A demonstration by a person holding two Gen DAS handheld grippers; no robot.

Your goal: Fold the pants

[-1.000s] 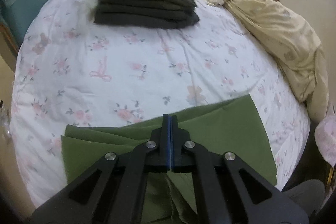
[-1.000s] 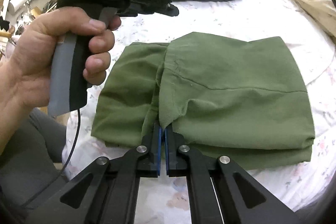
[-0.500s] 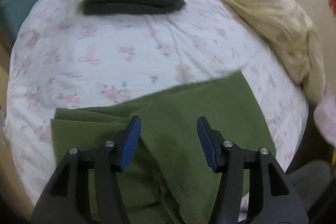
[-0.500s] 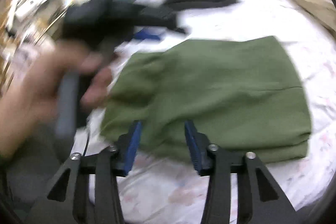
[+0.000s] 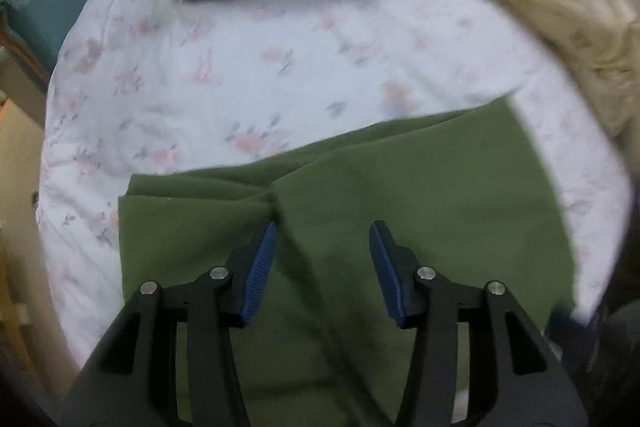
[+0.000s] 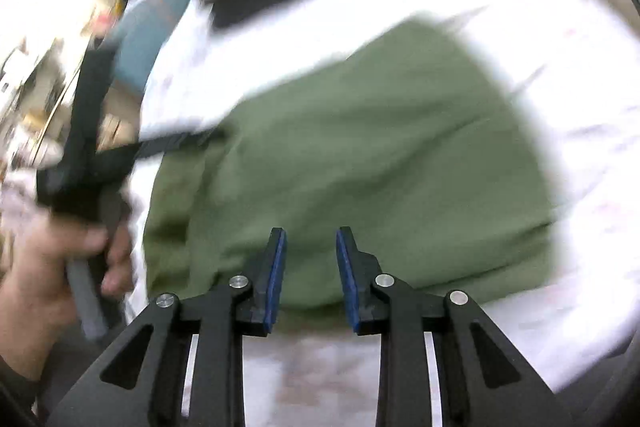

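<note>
The green pants (image 5: 400,195) lie folded on the bed (image 5: 280,67). Both hand-held grippers, left (image 5: 322,239) and right (image 6: 310,239), are spread and empty. Probably only tidying remains.

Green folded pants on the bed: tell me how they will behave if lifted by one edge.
The green folded cotton-like pants lie in soft layers with creases, so they would probably sag and unfold rather than hold shape. The matte weave suggests they will likely not slip from the ribbed blue pads. Pushed across the white floral bedsheet, they may bunch up.
</note>
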